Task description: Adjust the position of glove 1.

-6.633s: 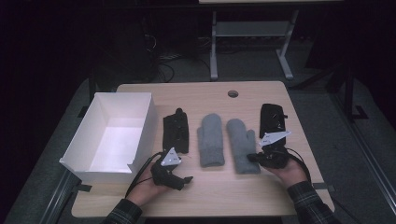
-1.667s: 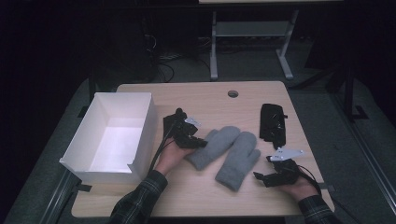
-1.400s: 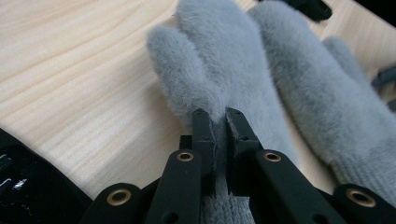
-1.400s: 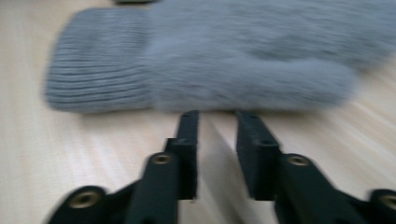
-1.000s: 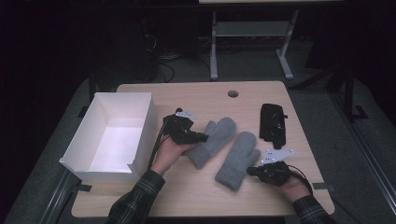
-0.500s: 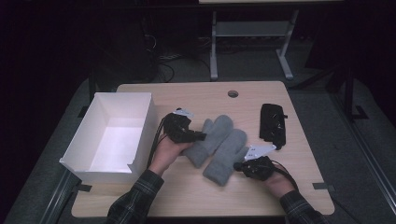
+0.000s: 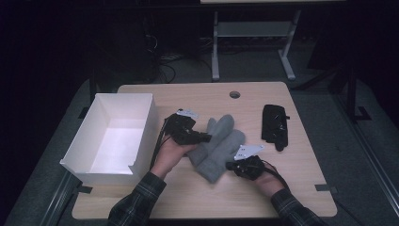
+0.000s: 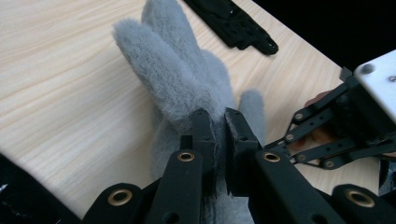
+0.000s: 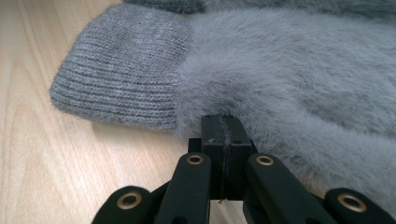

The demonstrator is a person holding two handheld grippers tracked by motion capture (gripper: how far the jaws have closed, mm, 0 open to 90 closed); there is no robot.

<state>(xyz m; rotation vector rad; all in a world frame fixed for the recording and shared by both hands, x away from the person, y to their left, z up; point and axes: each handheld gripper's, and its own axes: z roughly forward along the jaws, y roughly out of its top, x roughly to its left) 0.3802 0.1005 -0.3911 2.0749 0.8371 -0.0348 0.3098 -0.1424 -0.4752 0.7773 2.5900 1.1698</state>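
Left of the mittens: white box (image 7: 112, 141) is seen open-topped with nothing in it; no mitten has been placed inside.
Left gripper (image 8: 217, 128): clenched on fuzzy fabric of one grey mitten (image 7: 212, 135), on the side facing the box.
Grey mittens: second mitten (image 7: 221, 155) is laid partly over the first, stacked askew just right of the box.
Right gripper (image 9: 223, 133): jaws pressed together at the fuzzy edge near the ribbed cuff (image 9: 123, 70); whether fabric is pinched cannot be told.
Right of the mittens: black gloves (image 7: 274, 125) lie untouched.
Progress: pairing judged nearly done; boxing, if intended, remains.
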